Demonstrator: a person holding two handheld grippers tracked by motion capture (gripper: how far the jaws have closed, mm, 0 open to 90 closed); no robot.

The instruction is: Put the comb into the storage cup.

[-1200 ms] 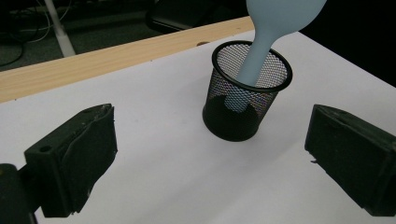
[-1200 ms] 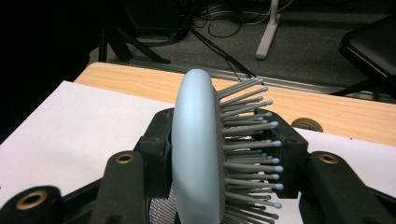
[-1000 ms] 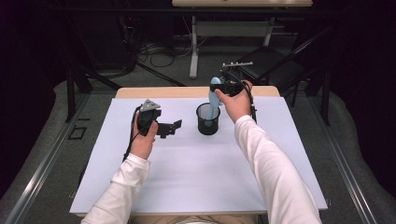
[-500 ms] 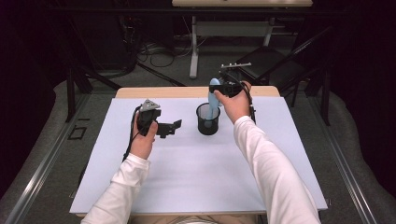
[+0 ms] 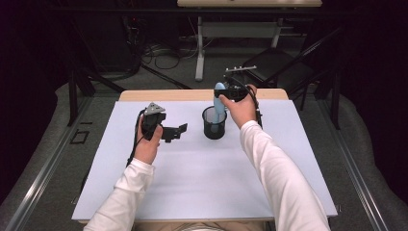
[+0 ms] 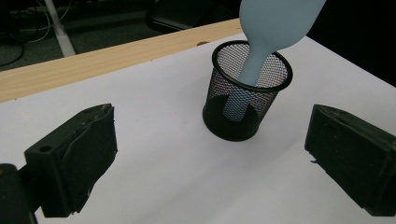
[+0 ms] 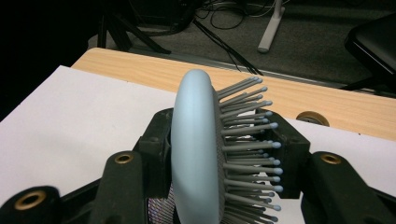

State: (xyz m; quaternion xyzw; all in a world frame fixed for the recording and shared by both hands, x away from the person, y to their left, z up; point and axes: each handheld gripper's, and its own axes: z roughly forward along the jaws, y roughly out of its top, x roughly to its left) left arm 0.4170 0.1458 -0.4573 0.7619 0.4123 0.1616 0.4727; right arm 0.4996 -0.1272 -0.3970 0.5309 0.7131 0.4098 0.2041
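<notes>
From the high view, the right gripper (image 5: 226, 92) hung above the black mesh cup (image 5: 214, 123) near the far edge of the white table sheet (image 5: 202, 183), pale blue hairbrush (image 5: 219, 98) in its grip with the handle pointing down into the cup; the left gripper (image 5: 174, 132) hovered just left of the cup, apart from it, jaws spread with nothing between them.

The left gripper view gave what the high view could not: the brush handle (image 6: 247, 70) passed through the cup's rim (image 6: 252, 65) and reached down inside the mesh toward the bottom; whether it touched the bottom could not be told; the gripper's own two black jaws stood wide at either side, the cup beyond them and untouched.

The right gripper view showed the brush head (image 7: 201, 154) edge-on, smooth back to the left and grey bristles (image 7: 247, 135) to the right; the jaws pinched it from both sides, one pad on the back, the other against the bristles.
</notes>
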